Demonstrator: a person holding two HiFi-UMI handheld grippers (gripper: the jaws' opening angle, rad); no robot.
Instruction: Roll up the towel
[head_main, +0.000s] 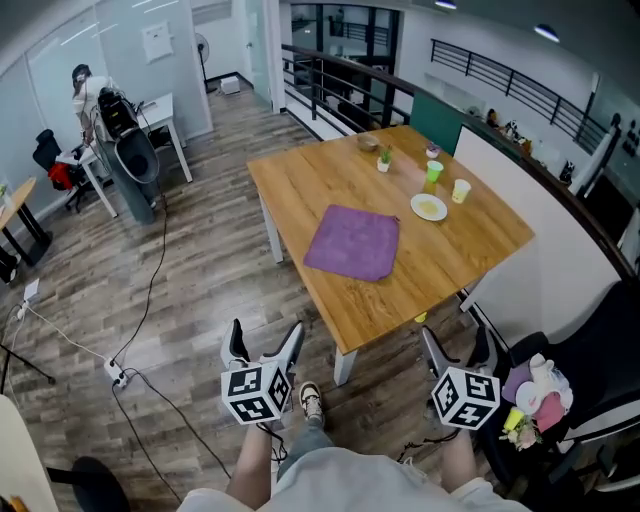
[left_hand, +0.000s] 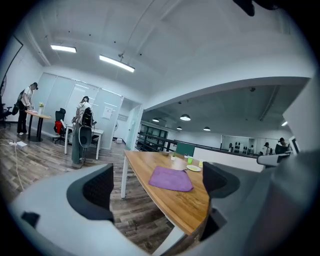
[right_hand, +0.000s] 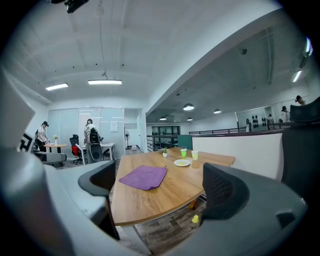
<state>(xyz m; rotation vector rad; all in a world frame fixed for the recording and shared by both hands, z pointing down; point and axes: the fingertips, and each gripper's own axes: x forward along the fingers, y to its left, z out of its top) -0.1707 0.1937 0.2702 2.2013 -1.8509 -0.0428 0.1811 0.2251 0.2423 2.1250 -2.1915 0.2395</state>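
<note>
We stand back from the wooden table (head_main: 470, 240), and the purple towel (head_main: 352, 242) lies ahead of us and well apart from both grippers, roughly between their lines of sight. Neither the left gripper (head_main: 264, 340) nor the right gripper (head_main: 457, 348) looks clearly nearer. Both have their jaws spread wide with nothing between them. The towel lies flat and unrolled near the table's front edge, nearly square, so no long axis stands out.
</note>
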